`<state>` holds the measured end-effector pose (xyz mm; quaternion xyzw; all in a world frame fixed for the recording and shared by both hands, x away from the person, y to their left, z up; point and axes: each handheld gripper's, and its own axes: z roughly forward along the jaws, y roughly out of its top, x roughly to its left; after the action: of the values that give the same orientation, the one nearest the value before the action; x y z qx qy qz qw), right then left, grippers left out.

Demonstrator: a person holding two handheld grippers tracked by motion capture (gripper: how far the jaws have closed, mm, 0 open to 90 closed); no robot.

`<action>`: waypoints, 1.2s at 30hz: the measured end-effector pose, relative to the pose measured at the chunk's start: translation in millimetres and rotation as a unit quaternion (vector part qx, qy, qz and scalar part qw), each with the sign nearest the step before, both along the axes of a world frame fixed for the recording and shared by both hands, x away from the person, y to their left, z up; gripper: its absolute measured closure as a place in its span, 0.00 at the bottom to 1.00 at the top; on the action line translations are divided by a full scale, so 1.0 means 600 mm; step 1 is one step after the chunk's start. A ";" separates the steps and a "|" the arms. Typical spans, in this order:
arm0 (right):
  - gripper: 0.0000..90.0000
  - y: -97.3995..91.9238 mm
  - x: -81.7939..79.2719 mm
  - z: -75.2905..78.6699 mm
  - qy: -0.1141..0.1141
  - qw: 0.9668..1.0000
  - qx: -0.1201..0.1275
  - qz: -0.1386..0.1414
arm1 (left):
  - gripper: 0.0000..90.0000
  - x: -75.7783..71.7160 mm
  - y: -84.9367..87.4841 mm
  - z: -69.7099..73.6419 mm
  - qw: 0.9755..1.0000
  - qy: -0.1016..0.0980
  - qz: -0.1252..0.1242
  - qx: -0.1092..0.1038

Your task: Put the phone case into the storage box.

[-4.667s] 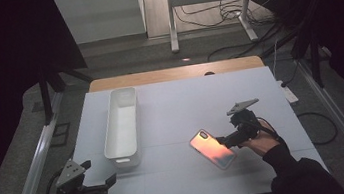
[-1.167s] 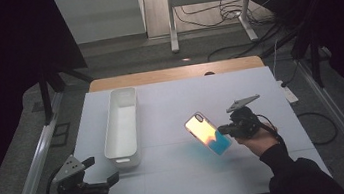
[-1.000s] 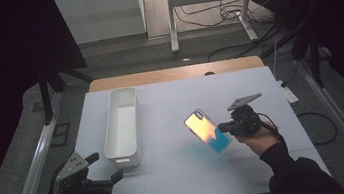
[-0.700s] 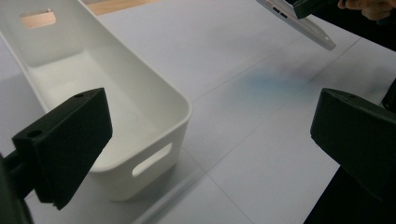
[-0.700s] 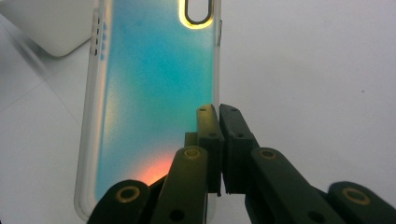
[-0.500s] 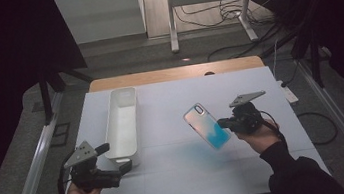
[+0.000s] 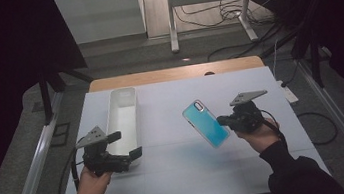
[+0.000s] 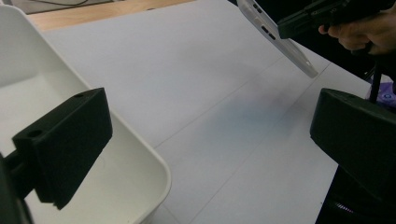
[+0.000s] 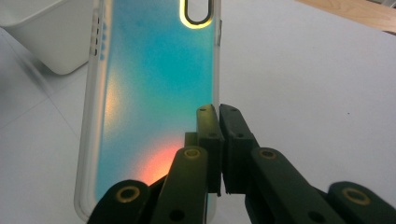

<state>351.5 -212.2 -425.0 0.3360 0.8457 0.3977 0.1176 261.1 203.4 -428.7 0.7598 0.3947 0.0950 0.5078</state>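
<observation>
A: Two grippers are in use. State the right gripper (image 7: 224,119) condition.

B: Its fingers (image 9: 209,140) are clenched on the long edge of a phone case (image 7: 205,123), teal with an orange patch near the grip. The case is lifted clear of the white tabletop (image 7: 184,166), tilted, camera cutout end farthest from the gripper.

A: State the left gripper (image 7: 126,144) condition.

B: Fingers (image 8: 65,144) are released and spread wide, nothing between them. One finger sits over the near end of the white bin (image 7: 123,114); the other is over bare tabletop.

A: Spacing?

B: The case and the bin are well apart.
</observation>
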 end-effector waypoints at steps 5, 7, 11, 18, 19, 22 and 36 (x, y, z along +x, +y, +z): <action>0.97 0.004 -0.001 0.002 -0.005 1.000 0.000 0.002 | 0.00 0.018 -0.016 -0.003 1.000 0.008 -0.011 -0.002; 0.97 0.006 -0.002 0.003 -0.008 1.000 0.001 0.004 | 0.00 0.023 -0.022 -0.003 1.000 0.010 -0.015 -0.001; 0.97 0.010 -0.003 0.005 -0.014 1.000 0.000 0.009 | 0.00 0.036 -0.036 -0.004 1.000 0.018 -0.024 -0.002; 0.97 0.018 -0.006 0.006 -0.024 1.000 -0.004 0.013 | 0.00 0.058 -0.061 -0.006 0.999 0.030 -0.037 -0.004; 0.97 0.019 -0.006 0.006 -0.026 1.000 -0.005 0.014 | 0.00 0.062 -0.066 -0.006 0.999 0.032 -0.041 -0.004; 0.97 0.021 -0.007 0.008 -0.029 0.999 -0.005 0.014 | 0.00 0.068 -0.074 -0.006 0.998 0.035 -0.044 -0.006; 0.97 0.028 -0.010 0.010 -0.045 0.999 -0.004 0.018 | 0.00 0.107 -0.119 -0.016 0.996 0.065 -0.066 -0.013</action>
<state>345.4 -195.5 -419.1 0.3017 0.8474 0.4106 0.1492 325.2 132.1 -438.3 0.7823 0.3769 0.0069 0.4958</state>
